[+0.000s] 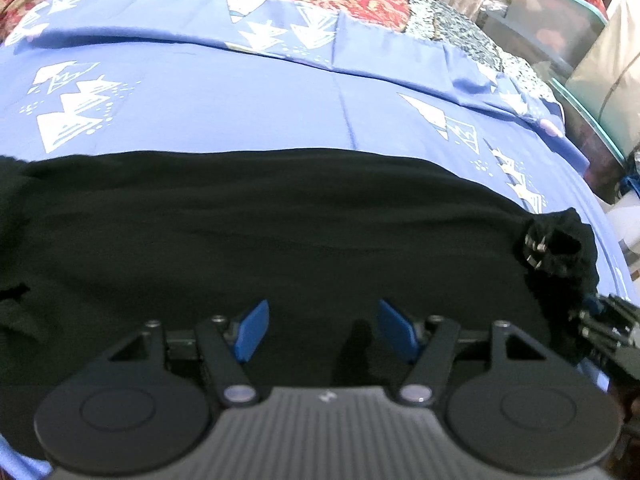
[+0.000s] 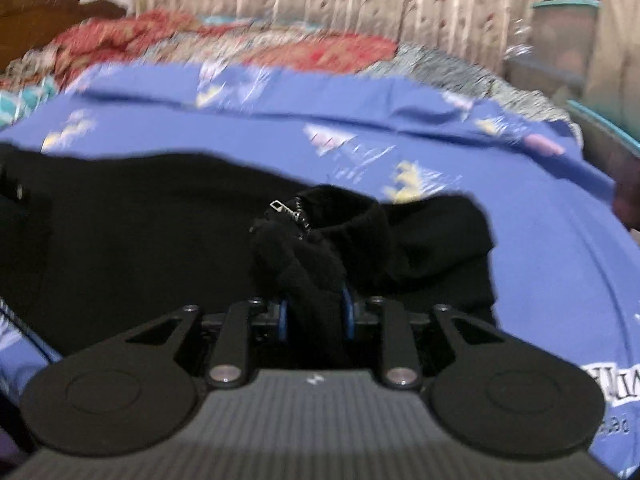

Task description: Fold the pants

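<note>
Left hand-held gripper released above matte black pants; right hand-held gripper grasping bunched fabric near metal zipper.

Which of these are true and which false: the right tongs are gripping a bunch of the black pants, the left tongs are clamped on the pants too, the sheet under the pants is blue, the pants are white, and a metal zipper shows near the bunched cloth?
1. The right tongs grip a bunch of the black pants. True.
2. The left tongs are clamped on the pants. False: their jaws stand open above the cloth, nothing between them.
3. The sheet under the pants is blue. True, with white patterns.
4. The pants are white. False: they are black.
5. A metal zipper shows near the bunched cloth. True.
</note>
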Demonstrator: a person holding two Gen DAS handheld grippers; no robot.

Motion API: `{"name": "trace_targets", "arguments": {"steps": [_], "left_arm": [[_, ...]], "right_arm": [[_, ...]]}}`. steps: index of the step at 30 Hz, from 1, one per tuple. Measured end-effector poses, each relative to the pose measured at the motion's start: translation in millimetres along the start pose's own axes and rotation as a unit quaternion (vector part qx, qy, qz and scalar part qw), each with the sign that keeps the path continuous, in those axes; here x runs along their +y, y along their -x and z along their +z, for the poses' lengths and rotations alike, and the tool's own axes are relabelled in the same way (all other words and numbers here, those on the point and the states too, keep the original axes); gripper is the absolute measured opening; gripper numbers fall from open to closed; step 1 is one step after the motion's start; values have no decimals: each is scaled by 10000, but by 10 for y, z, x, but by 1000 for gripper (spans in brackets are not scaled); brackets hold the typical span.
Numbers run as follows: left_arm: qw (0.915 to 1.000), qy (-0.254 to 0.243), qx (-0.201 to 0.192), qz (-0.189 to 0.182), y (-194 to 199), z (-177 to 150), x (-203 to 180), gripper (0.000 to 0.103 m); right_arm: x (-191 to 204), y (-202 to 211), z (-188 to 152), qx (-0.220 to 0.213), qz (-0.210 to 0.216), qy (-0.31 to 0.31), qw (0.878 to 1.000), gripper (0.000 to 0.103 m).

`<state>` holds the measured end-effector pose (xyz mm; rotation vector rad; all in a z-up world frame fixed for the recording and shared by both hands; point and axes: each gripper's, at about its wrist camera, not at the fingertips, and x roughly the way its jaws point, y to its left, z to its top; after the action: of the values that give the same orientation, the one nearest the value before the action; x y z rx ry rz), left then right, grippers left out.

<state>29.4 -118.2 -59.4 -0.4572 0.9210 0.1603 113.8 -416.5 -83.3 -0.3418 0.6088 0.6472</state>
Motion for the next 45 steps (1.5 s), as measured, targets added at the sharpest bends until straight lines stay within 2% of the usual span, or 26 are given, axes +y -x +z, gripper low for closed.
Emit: {"name": "trace_targets", "arguments": {"steps": [2,3,7,9,10,13,15,17,19,20,22,24,25,27,29,31,34,37,39,42,44,45], "left_arm": [[10000,86,-14,16,22,-13,64,64],[9999,131,-17,22,27,-19,93,64],[9994,343,-27,53,59,-38,222,64],[9990,441,-63,54,118,-65,295,64],[9989,467,-83,60,145,-77,322,64],[9985,513,-165,96,244,-98,403,64],[9981,558,-216,131,296,-103,444,64],[9976,626,-243,145,328,-115,493,64],[9974,665,-238,154,336,-135,538,64],[9974,674,-216,162,329,-148,554,64],[9973,704,-148,179,286,-156,553,64],[9974,693,-108,155,261,-135,516,64],[9978,634,-124,129,270,-123,493,64],[9986,492,-160,113,293,-108,445,64],[9993,345,-123,125,273,-33,360,64],[9999,24,-152,23,241,125,172,62],[9957,-862,-265,-230,152,482,-344,61],[9761,-2043,-448,-585,35,832,-1098,57],[9513,-2922,-607,-775,-79,946,-1657,56],[9077,-4044,-694,-883,-353,915,-2393,55],[8789,-4643,-623,-894,-562,817,-2781,47],[8620,-4959,-608,-854,-656,733,-2940,45]], "right_arm": [[11,97,11,61,294,81,9995,58],[2,157,23,59,431,62,9990,62],[-51,445,120,-168,977,-138,9950,62],[-143,547,147,-392,1168,-502,9911,62],[-219,573,170,-490,1154,-769,9891,60],[-498,468,218,-644,934,-1737,9782,45],[-689,308,233,-620,511,-2366,9683,35],[-871,113,200,-423,56,-3016,9525,23],[-970,-70,136,-296,28,-3628,9314,22],[-926,-166,146,-222,165,-3682,9293,22],[-678,-387,253,87,543,-3366,9400,18],[-358,-489,374,151,1072,-2893,9511,24],[-252,-476,417,83,1162,-2734,9548,27],[-235,-419,435,-19,1274,-2700,9544,27],[-383,-290,404,-151,1429,-2940,9449,27],[-541,-58,323,-391,1264,-3045,9433,27],[-754,347,87,-696,725,-2988,9490,28],[-946,465,-92,-608,147,-2944,9536,42],[-1035,427,-241,-391,72,-3085,9504,43],[-1032,312,-380,-222,265,-3211,9464,42],[-963,241,-411,-110,332,-3259,9447,28],[-937,254,-429,-137,340,-3288,9437,26]]}}
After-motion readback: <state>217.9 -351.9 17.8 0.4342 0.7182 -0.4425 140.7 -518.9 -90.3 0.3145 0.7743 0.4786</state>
